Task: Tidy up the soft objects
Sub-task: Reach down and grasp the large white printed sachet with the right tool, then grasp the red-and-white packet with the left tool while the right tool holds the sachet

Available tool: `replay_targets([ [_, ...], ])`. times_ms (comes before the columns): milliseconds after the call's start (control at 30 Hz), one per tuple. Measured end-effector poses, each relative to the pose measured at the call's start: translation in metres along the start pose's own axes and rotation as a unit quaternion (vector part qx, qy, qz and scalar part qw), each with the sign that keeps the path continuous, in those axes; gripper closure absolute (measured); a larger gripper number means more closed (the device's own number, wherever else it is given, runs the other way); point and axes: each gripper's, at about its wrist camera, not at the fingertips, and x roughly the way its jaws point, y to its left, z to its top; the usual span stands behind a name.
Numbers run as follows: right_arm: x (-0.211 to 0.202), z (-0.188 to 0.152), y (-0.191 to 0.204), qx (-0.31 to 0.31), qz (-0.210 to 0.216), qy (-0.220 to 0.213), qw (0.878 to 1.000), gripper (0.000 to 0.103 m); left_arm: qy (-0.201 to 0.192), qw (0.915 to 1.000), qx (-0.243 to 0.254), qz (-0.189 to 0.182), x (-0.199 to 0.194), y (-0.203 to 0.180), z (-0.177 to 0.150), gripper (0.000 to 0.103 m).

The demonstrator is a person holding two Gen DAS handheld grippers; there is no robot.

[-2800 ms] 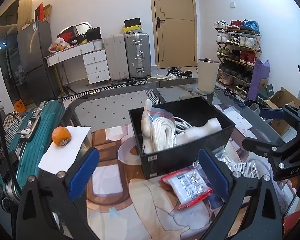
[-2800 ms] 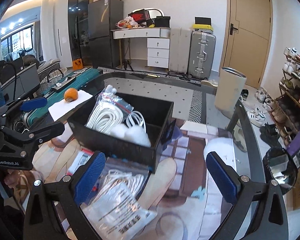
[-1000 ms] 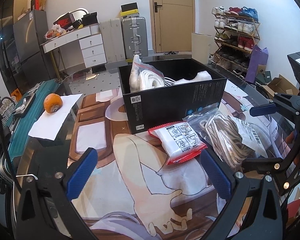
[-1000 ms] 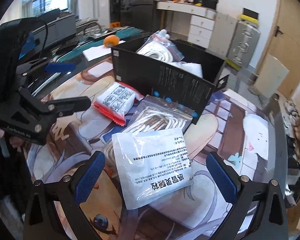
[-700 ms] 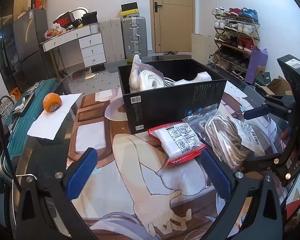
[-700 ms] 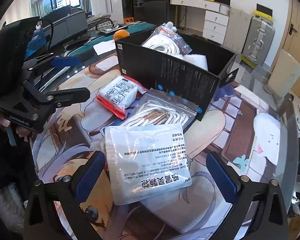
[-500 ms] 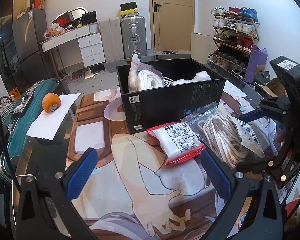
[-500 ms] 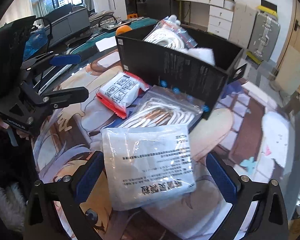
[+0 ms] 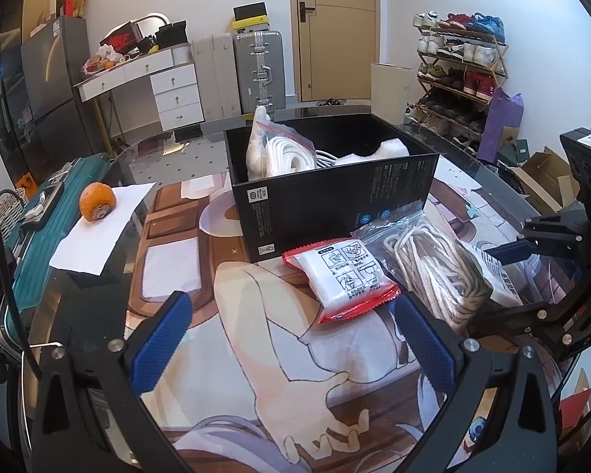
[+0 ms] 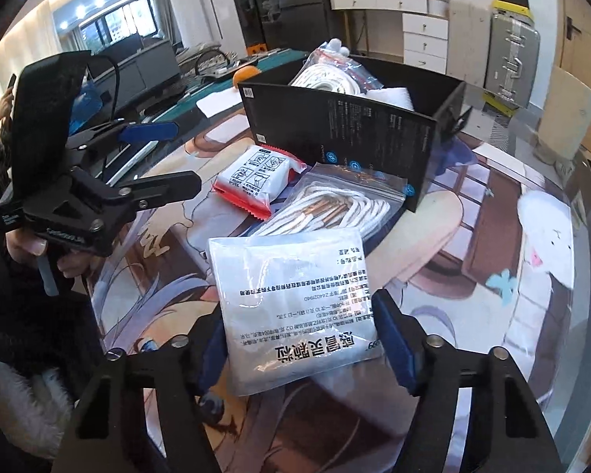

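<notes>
Right hand-held gripper (image 10: 299, 351) straddles the near edge of the white sachet pack (image 10: 291, 307) on the desk (image 10: 532, 295), fingers half-closed, not clearly pinching yet, probably to drop it into the black box (image 10: 358, 138), while the left hand-held gripper (image 9: 291, 339) hangs wide open, empty.

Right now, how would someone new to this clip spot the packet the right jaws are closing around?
Start at the black box on the table. Three packets lie in front of it; the nearest to the right gripper is the flat silvery-white pouch. Unlike the red-edged packet and the clear rope bag, it carries large black printed characters.
</notes>
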Motion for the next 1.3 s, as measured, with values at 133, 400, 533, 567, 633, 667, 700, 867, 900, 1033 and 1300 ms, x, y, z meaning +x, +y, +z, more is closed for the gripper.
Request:
replay_targets([
  [133, -0.011, -0.009, 0.007, 0.006, -0.004, -0.018, 1.0, 0.046, 0.0, 1.0, 0.002, -0.002, -0.002, -0.001, 0.0, 0.0],
  [400, -0.031, -0.013, 0.022, 0.007, -0.017, -0.061, 0.998, 0.051, -0.001, 1.0, 0.002, 0.001, -0.004, -0.003, 0.001, 0.0],
  [533, -0.041, -0.011, 0.022, 0.012, -0.033, -0.08, 0.996, 0.051, 0.001, 1.0, 0.001, -0.002, -0.004, -0.004, 0.003, 0.0],
  [567, -0.042, -0.01, 0.022, 0.014, -0.039, -0.084, 0.996, 0.051, 0.003, 1.0, 0.001, -0.002, -0.003, -0.005, 0.003, 0.0],
  [633, -0.043, -0.008, 0.02, 0.018, -0.043, -0.091, 0.995, 0.051, 0.007, 1.0, 0.004, -0.003, -0.001, -0.008, 0.004, 0.0],
  [667, -0.044, -0.008, 0.019, 0.021, -0.044, -0.094, 0.994, 0.051, 0.009, 1.0, 0.004, -0.003, 0.0, -0.009, 0.006, 0.0],
  [700, -0.045, -0.008, 0.018, 0.022, -0.045, -0.096, 0.994, 0.051, 0.011, 0.9999, 0.003, -0.003, 0.002, -0.01, 0.006, 0.0],
  [867, -0.044, -0.005, 0.017, 0.03, -0.058, -0.107, 0.992, 0.051, 0.026, 0.9996, -0.012, -0.005, 0.014, -0.011, 0.012, 0.0],
  [900, -0.043, -0.005, 0.017, 0.031, -0.06, -0.109, 0.992, 0.051, 0.028, 0.9995, -0.015, -0.005, 0.015, -0.01, 0.013, 0.0],
  [1033, -0.042, -0.003, 0.016, 0.035, -0.067, -0.116, 0.99, 0.051, 0.036, 0.999, -0.028, -0.002, 0.026, -0.011, 0.019, 0.0],
  [1300, -0.041, -0.003, 0.012, 0.045, -0.075, -0.117, 0.989, 0.051, 0.056, 0.9975, -0.043, 0.006, 0.048, -0.012, 0.022, 0.0],
])
